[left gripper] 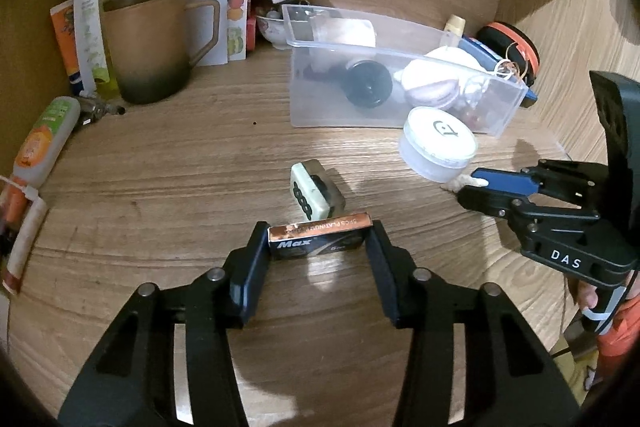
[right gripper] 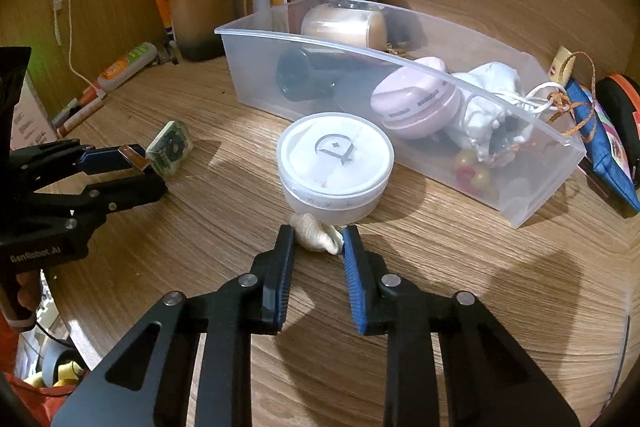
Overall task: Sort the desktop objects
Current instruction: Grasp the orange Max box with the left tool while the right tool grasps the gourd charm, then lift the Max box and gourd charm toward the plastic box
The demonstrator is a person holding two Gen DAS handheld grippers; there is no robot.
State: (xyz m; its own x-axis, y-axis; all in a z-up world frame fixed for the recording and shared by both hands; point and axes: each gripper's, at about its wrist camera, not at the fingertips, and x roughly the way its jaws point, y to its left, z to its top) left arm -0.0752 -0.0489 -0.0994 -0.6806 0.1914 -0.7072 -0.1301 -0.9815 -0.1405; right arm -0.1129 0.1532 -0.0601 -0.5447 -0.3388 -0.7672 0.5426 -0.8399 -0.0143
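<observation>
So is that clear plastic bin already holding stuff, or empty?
Holding stuff: the clear plastic bin contains a pink round case, a black cylinder and a white pouch.

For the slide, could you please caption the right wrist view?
Right gripper closes on a small seashell beside the round white jar, the clear bin behind.

One clear bin [right gripper: 532, 195], one mug [left gripper: 152, 43], two grippers [left gripper: 318, 241] [right gripper: 318, 241].

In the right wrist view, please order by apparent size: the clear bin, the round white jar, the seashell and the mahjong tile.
1. Clear bin
2. Round white jar
3. Seashell and mahjong tile: they look about alike, and the seashell is nearer the camera, so I leave them unranked.
</observation>
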